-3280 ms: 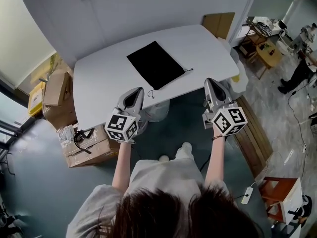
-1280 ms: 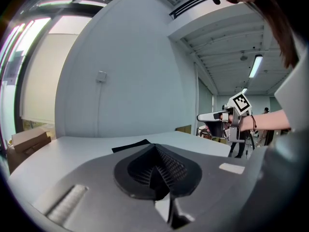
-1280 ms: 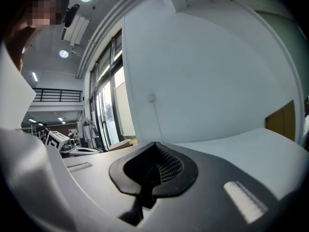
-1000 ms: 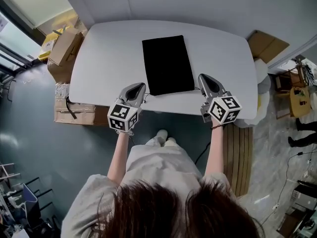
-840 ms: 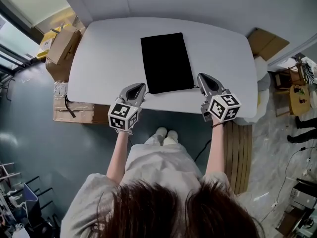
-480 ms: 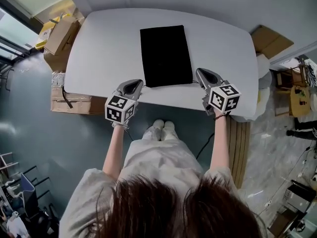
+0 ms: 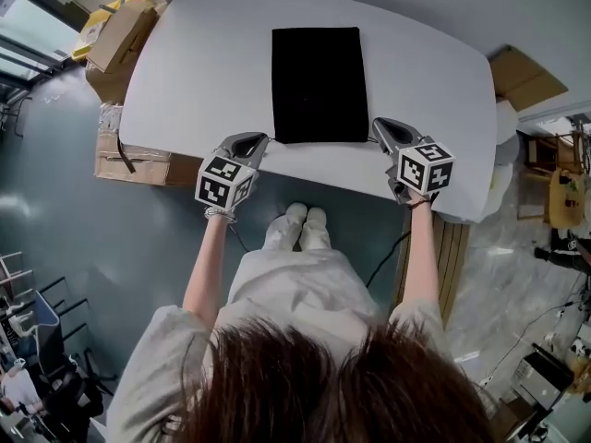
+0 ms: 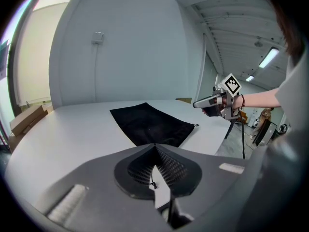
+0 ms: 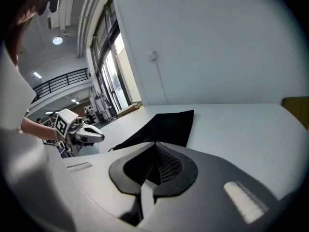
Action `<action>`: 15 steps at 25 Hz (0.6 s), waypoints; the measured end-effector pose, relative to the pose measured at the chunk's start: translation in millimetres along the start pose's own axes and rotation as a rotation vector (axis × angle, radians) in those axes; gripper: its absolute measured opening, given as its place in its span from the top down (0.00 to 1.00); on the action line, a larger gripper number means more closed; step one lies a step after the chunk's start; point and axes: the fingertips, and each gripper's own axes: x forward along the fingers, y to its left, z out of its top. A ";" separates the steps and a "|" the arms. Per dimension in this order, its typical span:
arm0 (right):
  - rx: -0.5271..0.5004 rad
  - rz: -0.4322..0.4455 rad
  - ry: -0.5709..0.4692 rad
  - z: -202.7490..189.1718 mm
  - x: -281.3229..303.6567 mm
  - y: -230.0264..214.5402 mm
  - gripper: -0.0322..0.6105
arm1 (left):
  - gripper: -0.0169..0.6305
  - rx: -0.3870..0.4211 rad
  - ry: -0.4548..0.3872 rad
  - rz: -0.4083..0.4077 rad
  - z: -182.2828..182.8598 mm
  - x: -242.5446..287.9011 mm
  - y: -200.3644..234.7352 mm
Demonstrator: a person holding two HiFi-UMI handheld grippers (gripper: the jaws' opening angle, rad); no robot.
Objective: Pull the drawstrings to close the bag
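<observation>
A flat black drawstring bag lies on the white table, its mouth end toward me. My left gripper is shut, hovering at the table's front edge just left of the bag's near left corner. My right gripper is also shut, just right of the near right corner. In the left gripper view the bag lies ahead of the shut tips, and a thin knotted black cord shows in the gap behind them. A cord end sticks out at the bag's far corner. The right gripper view shows the bag.
Cardboard boxes stand on the floor left of the table, with another box under its edge. A brown board leans at the right. A wooden pallet lies by my right side. My feet are at the table's front edge.
The person has stepped round to face the bag squarely. Both shut grippers have come forward to the bag's two near corners. Neither jaw has opened.
</observation>
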 end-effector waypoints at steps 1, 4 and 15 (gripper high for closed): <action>-0.008 -0.001 0.018 -3.4 0.6 -1.9 0.93 | 0.99 0.004 0.014 -0.002 -2.8 1.3 -0.1; -0.042 -0.019 0.093 -15.7 2.6 -9.9 0.93 | 0.99 0.028 0.046 -0.018 -9.1 5.7 -1.0; -0.192 0.017 0.342 -54.7 9.0 -19.7 0.93 | 0.89 0.102 0.155 -0.057 -30.4 18.1 -8.2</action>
